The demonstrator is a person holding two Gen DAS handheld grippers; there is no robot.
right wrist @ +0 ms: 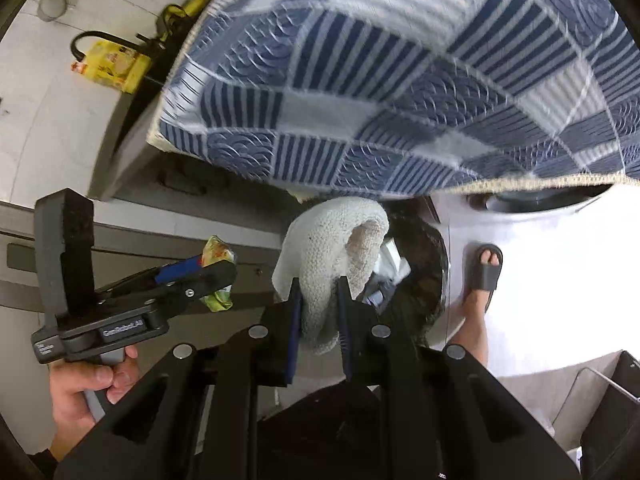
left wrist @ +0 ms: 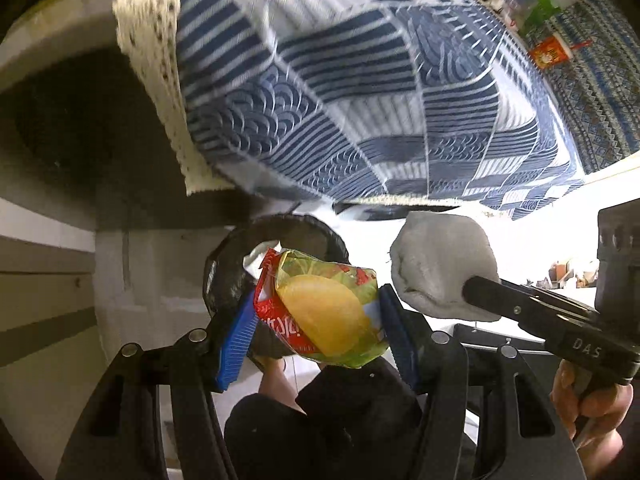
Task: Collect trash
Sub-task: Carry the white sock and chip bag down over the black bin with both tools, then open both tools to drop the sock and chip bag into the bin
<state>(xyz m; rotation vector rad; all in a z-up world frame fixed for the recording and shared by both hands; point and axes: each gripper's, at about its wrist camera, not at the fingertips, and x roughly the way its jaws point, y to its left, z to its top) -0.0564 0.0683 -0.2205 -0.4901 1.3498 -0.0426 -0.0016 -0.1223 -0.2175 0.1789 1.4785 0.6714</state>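
My left gripper (left wrist: 320,316) is shut on a crumpled chip bag (left wrist: 332,312), green and red with a yellow chip printed on it. It holds the bag above a black-lined trash bin (left wrist: 224,264) on the floor. My right gripper (right wrist: 318,312) is shut on a white sock (right wrist: 328,256) over the same bin (right wrist: 420,280). The sock (left wrist: 440,264) also shows in the left wrist view, to the right of the chip bag. The left gripper with the bag (right wrist: 216,256) shows at the left of the right wrist view.
A bed with a blue and white patterned blanket (left wrist: 340,92) overhangs just behind the bin. A red snack packet (left wrist: 550,53) lies on the bed far right. Yellow packets (right wrist: 116,64) lie on the floor far left. The person's sandalled foot (right wrist: 486,268) stands right of the bin.
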